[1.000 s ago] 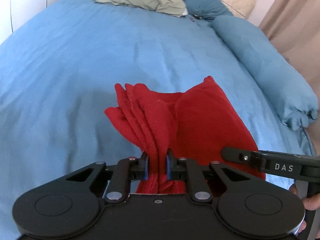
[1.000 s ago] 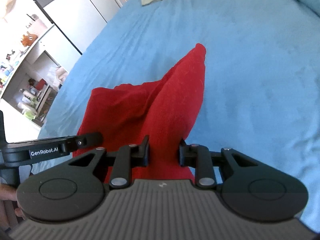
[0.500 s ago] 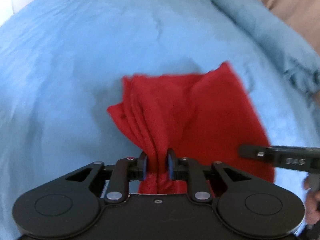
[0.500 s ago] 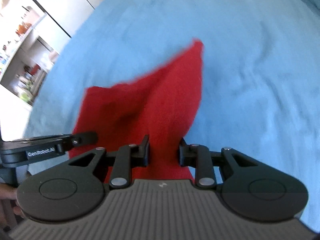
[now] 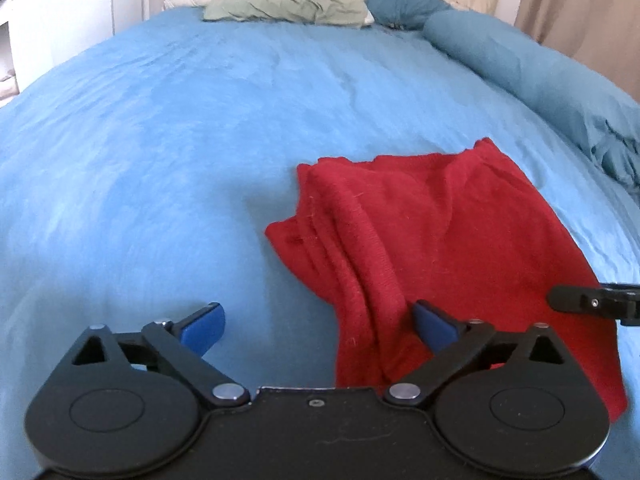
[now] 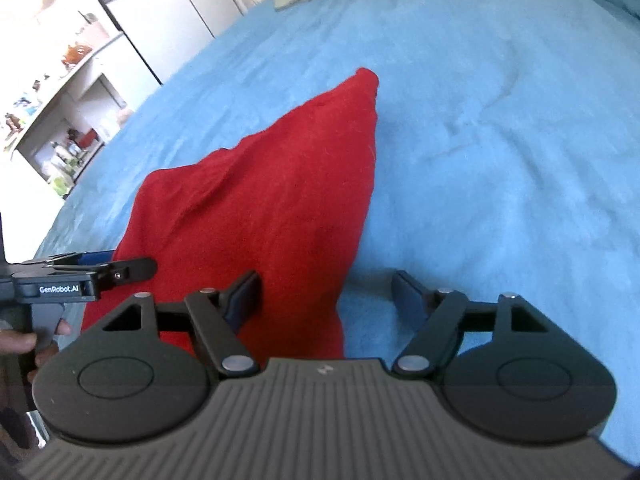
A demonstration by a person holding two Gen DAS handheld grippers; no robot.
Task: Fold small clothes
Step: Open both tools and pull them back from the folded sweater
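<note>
Both grippers have just let go: the left gripper (image 5: 316, 326) and right gripper (image 6: 326, 294) now gape, pads off the red knit garment (image 5: 440, 240), which lies bunched on the blue bedspread (image 5: 160, 140). Smoothing probably comes next.

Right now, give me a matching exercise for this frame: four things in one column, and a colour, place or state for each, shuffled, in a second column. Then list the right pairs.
Things:
1. red garment
2. left gripper
3. green pillow
4. rolled teal duvet

Descriptions:
A. along the bed's right edge in the left wrist view
B. jaws wide open, just released
C. lying bunched on the blue sheet
D. at the head of the bed

Pairs: 1-C, 2-B, 3-D, 4-A
</note>
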